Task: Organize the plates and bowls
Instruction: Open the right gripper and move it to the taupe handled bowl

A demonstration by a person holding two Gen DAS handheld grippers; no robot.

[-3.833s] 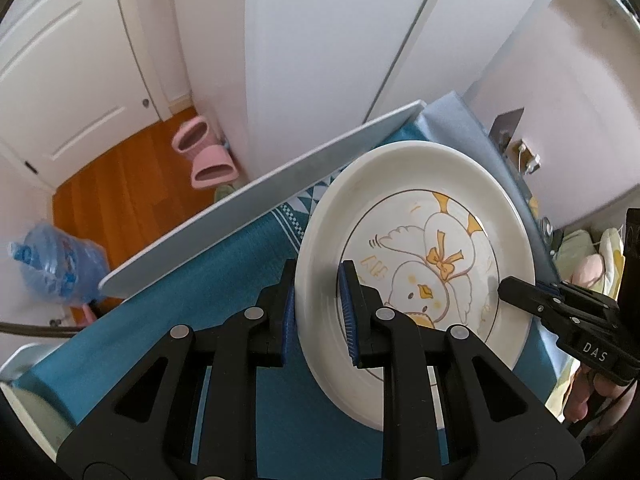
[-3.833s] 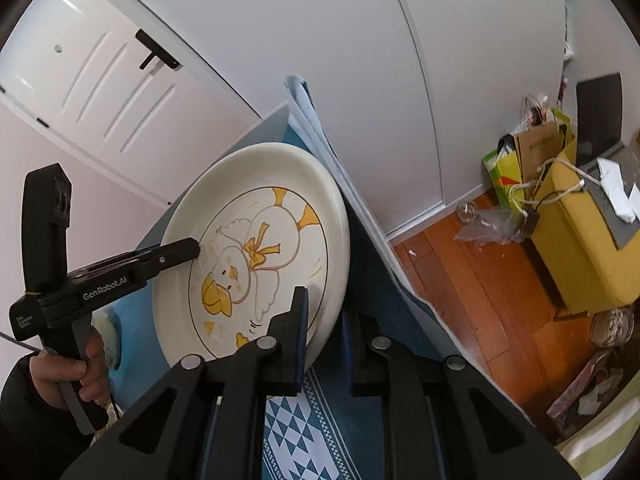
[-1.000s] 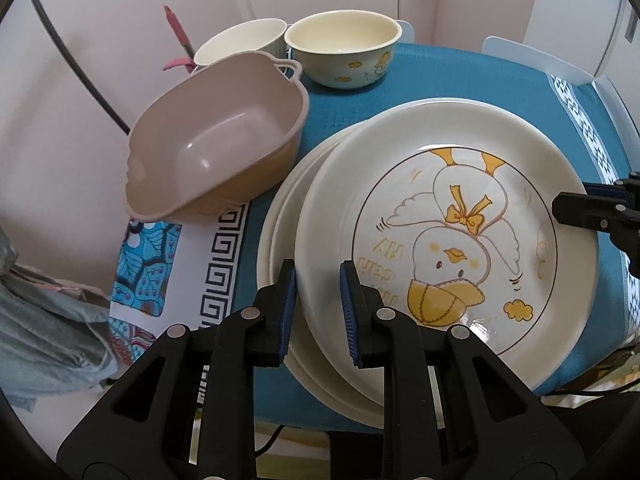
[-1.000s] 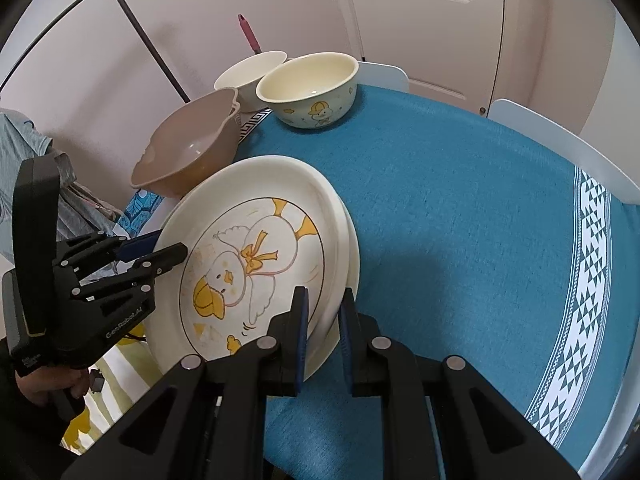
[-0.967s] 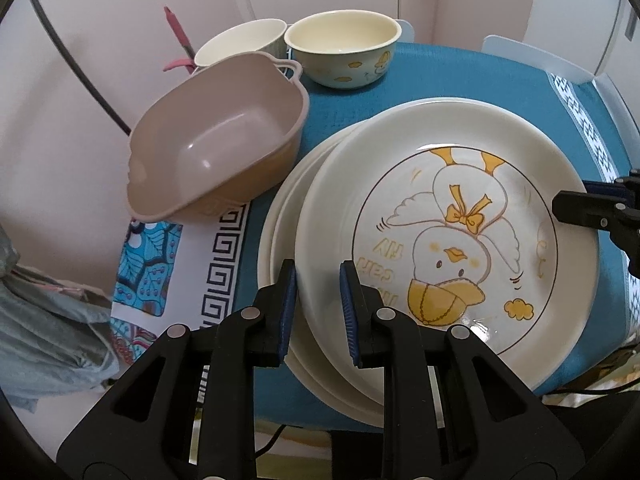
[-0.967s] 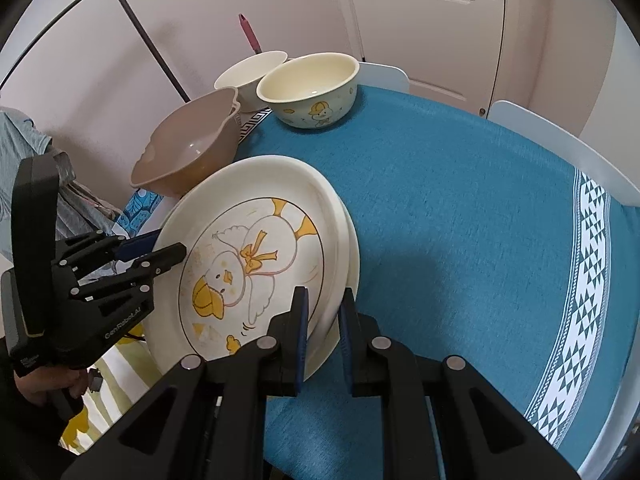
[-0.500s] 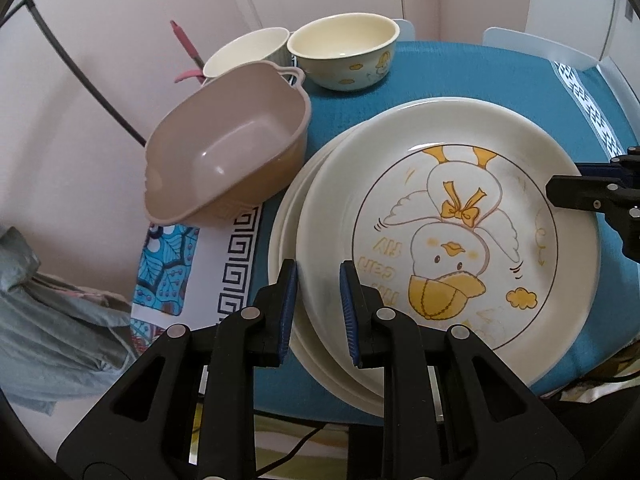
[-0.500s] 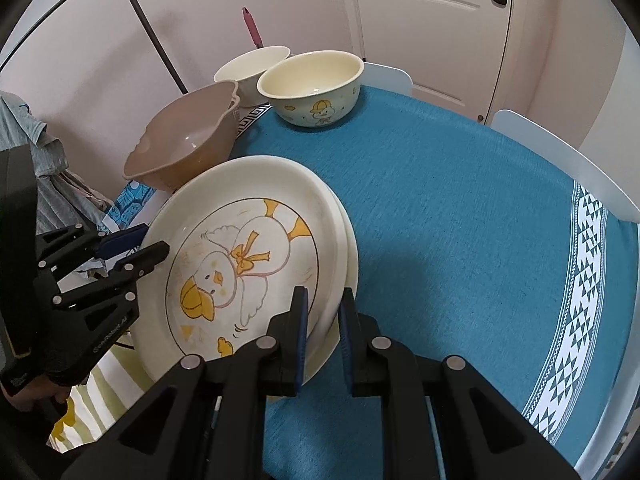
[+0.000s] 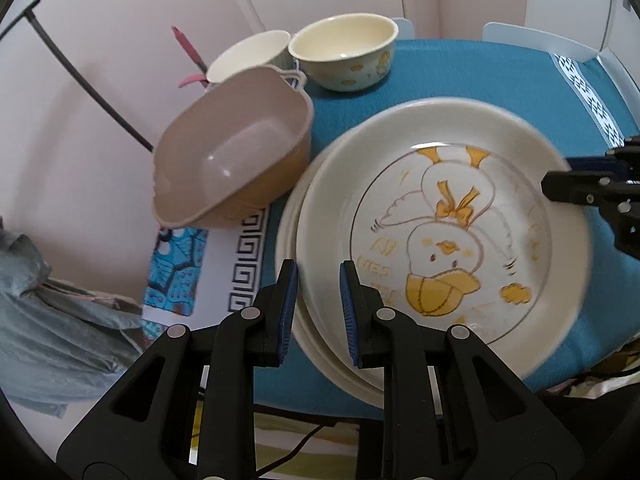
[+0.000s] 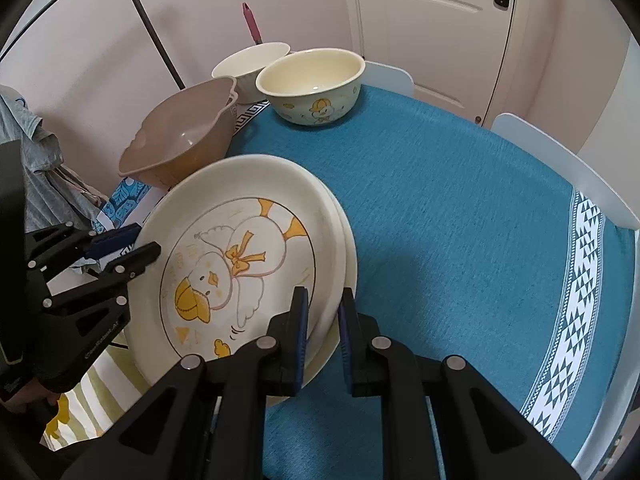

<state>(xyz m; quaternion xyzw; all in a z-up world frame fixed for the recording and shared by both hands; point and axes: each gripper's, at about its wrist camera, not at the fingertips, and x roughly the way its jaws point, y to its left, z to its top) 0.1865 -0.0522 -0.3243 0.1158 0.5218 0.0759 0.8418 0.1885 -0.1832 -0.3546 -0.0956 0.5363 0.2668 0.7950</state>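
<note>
Between both your tools sits the duck plate point(image 9: 444, 240): left tool point(image 9: 318, 312) pinches its near rim, right tool point(image 10: 323, 332) pinches the opposite rim, over more plates point(image 10: 349, 264).

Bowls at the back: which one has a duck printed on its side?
The cream bowl nearest the blue cloth; it has a small yellow duck printed outside. The white bowl behind and the tan basin look plain.
</note>
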